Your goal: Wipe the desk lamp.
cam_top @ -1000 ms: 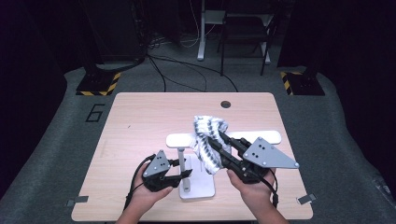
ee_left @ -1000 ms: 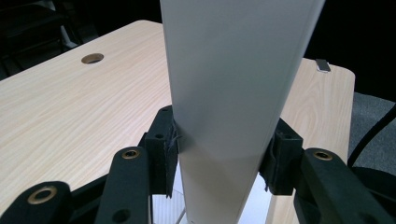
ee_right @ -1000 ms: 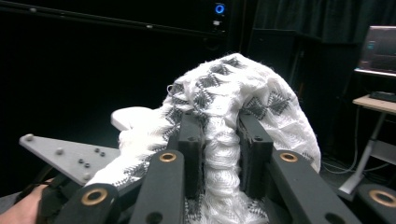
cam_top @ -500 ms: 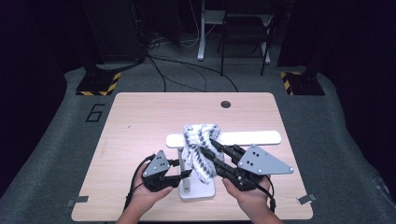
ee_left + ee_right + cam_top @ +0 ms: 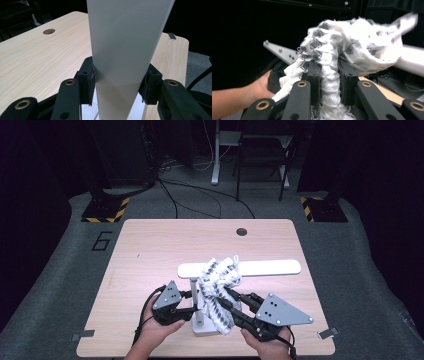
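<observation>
1. The table [image 5: 150, 250] is the biggest thing here. It is made of light wood and it is sitting on a grey floor. It has 1 small round hole [image 5: 242, 231] near its far edge.
2. A white stand [image 5: 197, 292] is standing on the near part of the table. It has a flat base, an upright post, and a long bar [image 5: 270, 267] lying across the top. The bar is pointing out to the right.
3. A white cloth with grey checks [image 5: 219, 285] is hanging over the bar, right where the bar meets the post. Part of it is bunched up on top, and a twisted part is drooping down in front of the stand toward the base.
4. The right gripper [image 5: 231, 304] is reaching in from the bottom right. Its 2 jaws are squeezing tight on the twisted part of the cloth. In the right gripper view, the cloth [image 5: 329, 75] is sitting pinched between the 2 black pads [image 5: 314, 75], with more cloth puffing out above them.
5. The left gripper [image 5: 192, 302] is sitting just left of the stand. Its jaws are hugging the white post, 1 pad [image 5: 86, 80] on each side, both touching it [image 5: 120, 62].
6. A hand [image 5: 157, 332] is holding each gripper from the near edge of the table.
</observation>
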Available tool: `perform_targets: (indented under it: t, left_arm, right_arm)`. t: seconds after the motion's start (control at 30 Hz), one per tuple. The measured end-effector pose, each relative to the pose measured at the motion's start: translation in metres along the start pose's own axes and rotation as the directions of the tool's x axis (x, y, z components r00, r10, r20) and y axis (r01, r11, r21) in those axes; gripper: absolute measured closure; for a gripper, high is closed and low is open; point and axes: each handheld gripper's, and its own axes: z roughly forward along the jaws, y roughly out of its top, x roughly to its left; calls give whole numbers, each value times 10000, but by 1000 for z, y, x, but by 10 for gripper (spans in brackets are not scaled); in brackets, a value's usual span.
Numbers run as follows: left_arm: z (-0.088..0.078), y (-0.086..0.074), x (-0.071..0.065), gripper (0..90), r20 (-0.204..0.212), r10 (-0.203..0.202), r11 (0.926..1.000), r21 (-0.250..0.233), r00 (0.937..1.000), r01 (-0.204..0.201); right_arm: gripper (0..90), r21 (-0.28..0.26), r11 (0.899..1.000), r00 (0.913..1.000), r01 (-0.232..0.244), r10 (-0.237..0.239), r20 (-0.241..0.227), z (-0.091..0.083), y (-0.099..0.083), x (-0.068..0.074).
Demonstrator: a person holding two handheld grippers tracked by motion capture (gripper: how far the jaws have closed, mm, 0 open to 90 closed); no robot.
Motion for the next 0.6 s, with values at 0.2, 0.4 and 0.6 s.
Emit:
perform_targets:
  t: [0.2, 0.4, 0.6]
  left_arm:
    - [0, 0, 0, 541, 0, 11, 10000, 21, 10000, -11]
    - [-1, 0, 1, 541, 51, 14, 9999, 106, 10000, -15]
    - [-1, 0, 2, 538, 168, -41, 9999, 97, 9999, 39]
  right_arm:
    - [742, 372, 9993, 9999, -78, 75, 93, 2, -17, 1]
    - [743, 541, 9972, 9981, -518, 499, 355, -2, -38, 2]
    - [742, 668, 9968, 9963, -445, 393, 770, -6, -49, 0]
